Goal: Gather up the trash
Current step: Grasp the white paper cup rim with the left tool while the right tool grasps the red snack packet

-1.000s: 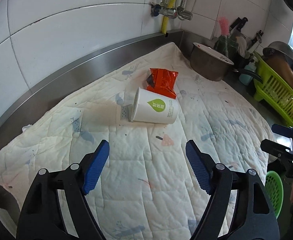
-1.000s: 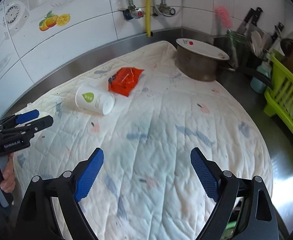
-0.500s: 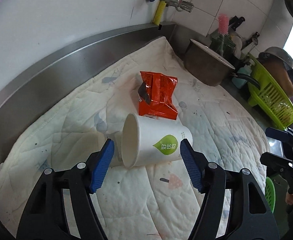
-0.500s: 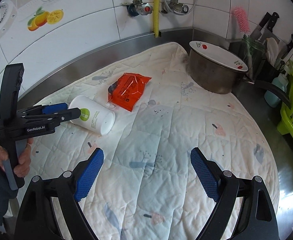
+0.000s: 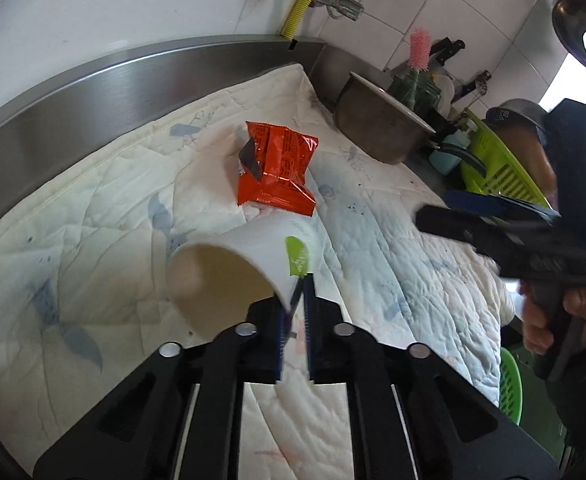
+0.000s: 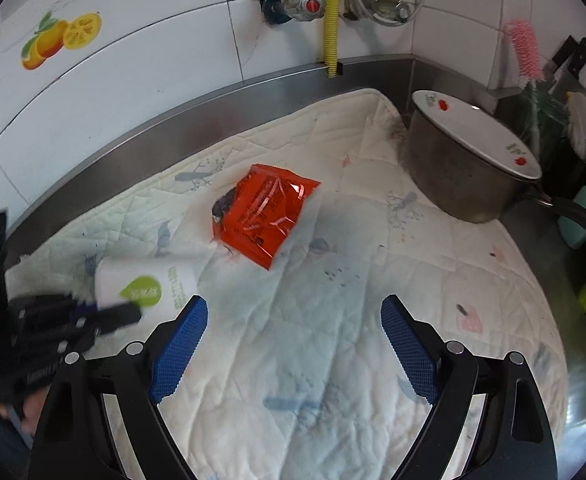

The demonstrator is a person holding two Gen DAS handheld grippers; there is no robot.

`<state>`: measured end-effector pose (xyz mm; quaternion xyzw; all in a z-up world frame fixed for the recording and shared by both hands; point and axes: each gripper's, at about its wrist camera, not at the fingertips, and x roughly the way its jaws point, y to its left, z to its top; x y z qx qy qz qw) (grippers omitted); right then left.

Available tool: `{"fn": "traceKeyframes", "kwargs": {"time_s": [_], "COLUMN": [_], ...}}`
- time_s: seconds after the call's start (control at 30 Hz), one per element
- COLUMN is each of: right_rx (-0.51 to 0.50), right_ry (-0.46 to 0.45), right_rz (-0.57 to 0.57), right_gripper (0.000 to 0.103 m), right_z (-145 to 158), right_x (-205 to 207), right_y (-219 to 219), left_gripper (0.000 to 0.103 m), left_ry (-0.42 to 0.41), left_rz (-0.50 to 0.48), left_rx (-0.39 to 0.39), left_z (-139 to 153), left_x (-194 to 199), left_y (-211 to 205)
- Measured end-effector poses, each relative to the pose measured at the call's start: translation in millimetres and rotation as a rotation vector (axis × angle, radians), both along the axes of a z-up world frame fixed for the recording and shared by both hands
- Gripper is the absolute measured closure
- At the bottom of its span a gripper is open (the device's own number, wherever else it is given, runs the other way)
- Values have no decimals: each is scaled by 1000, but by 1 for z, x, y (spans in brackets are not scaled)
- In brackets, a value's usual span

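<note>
Left gripper (image 5: 298,300) moved in since a second ago, jaws just closed, now pinching rim of white cup (image 5: 245,272) (empty, on its side on quilt (image 5: 393,240)), red wrapper (image 5: 277,170) just beyond cup, right gripper (image 6: 293,344) nearer wrapper, jaws wide, holding nothing

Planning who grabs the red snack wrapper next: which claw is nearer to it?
Right. The right claw hangs open just short of the red wrapper, facing it. The left claw is shut on the paper cup's rim, the cup lying between it and the wrapper.
</note>
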<state>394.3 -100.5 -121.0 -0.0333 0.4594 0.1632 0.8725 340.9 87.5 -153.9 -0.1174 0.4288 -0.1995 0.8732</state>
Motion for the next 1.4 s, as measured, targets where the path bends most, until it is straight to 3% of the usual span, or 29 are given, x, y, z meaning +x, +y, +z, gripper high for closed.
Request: {"fn": "traceKeyframes", "kwargs": {"time_s": [0.17, 0.53, 0.63, 0.73, 0.77, 0.87, 1.1, 1.27, 1.4], "right_rx": [82, 126, 131, 135, 145, 151, 220, 271, 236], "right_ry": [62, 171, 206, 183, 182, 160, 121, 104, 61], "right_rz": [-17, -184, -211, -205, -192, -178, -171, -192, -230], "right_gripper": [18, 18, 34, 51, 58, 63, 66, 66, 66], "right_z": [-16, -59, -73, -71, -70, -65, -39, -22, -13], "right_x": [40, 105, 114, 110, 107, 96, 47, -17, -80], "right_y": [26, 57, 55, 51, 49, 42, 8, -27, -65], "left_gripper": [102, 102, 102, 102, 102, 102, 102, 102, 102], "left_ry": [9, 17, 13, 10, 8, 0, 9, -1, -18], "left_rz": [45, 96, 99, 103, 103, 106, 102, 61, 8], "left_rx": [32, 27, 20, 16, 14, 8, -12, -34, -39], "left_z": [2, 3, 3, 4, 5, 8, 14, 24, 35], "left_x": [-22, -38, -39, -41, -41, -42, -51, -64, -80], "left_y": [15, 43, 45, 45, 45, 44, 37, 17, -9]}}
